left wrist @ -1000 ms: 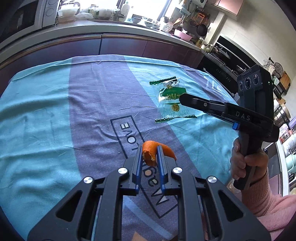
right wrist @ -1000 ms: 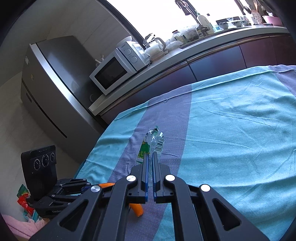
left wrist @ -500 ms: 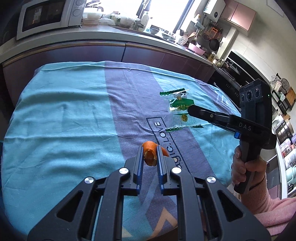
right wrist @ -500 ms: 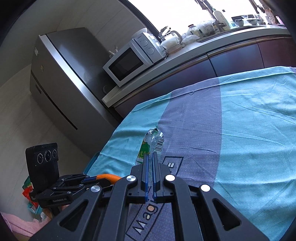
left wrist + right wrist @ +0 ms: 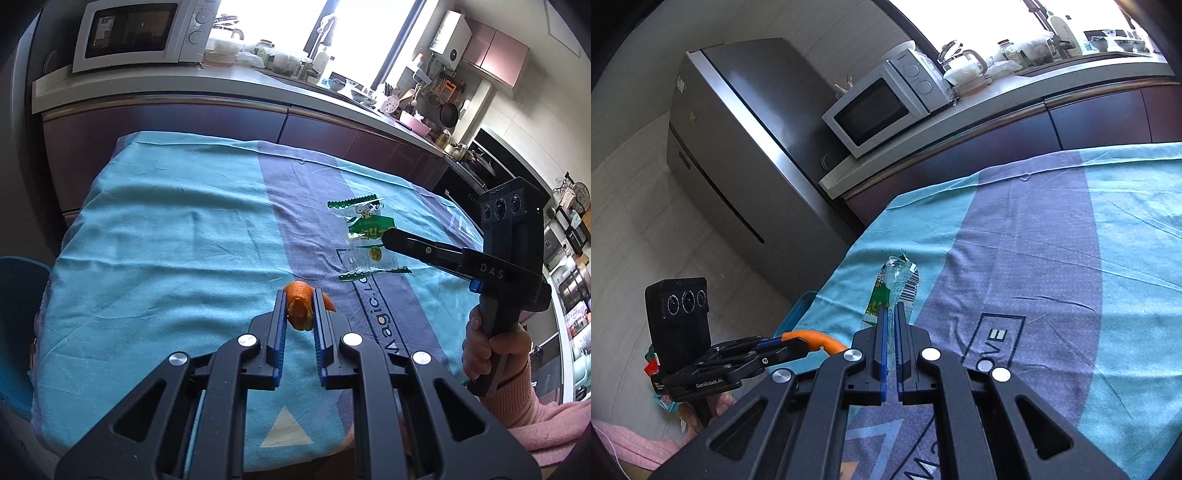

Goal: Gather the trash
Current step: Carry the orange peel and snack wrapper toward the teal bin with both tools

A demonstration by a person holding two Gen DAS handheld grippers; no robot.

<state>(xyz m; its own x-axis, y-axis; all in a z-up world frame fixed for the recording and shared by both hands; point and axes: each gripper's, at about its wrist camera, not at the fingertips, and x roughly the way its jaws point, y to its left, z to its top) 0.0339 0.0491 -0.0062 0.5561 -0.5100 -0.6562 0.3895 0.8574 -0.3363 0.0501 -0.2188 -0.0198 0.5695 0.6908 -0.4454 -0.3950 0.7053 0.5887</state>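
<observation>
My left gripper (image 5: pixel 300 295) is shut on a curled orange peel (image 5: pixel 301 308) and holds it above the teal and purple tablecloth (image 5: pixel 166 240). The peel also shows in the right wrist view (image 5: pixel 812 338), clamped in the left gripper (image 5: pixel 803 347). My right gripper (image 5: pixel 893 310) is shut on a clear and green snack wrapper (image 5: pixel 892 284), held upright above the cloth. In the left wrist view the wrapper (image 5: pixel 365 232) hangs from the right gripper (image 5: pixel 386 236), off to the right of the peel.
A kitchen counter (image 5: pixel 221 85) with a microwave (image 5: pixel 140 33) runs behind the table. A steel fridge (image 5: pixel 738 155) stands to the left. A blue bin edge (image 5: pixel 18 295) shows beside the table's left side, also in the right wrist view (image 5: pixel 798 314).
Both grippers have drawn back and up from the cloth, toward the table's left end, each keeping hold of its piece of trash. The blue bin edge has come into view.
</observation>
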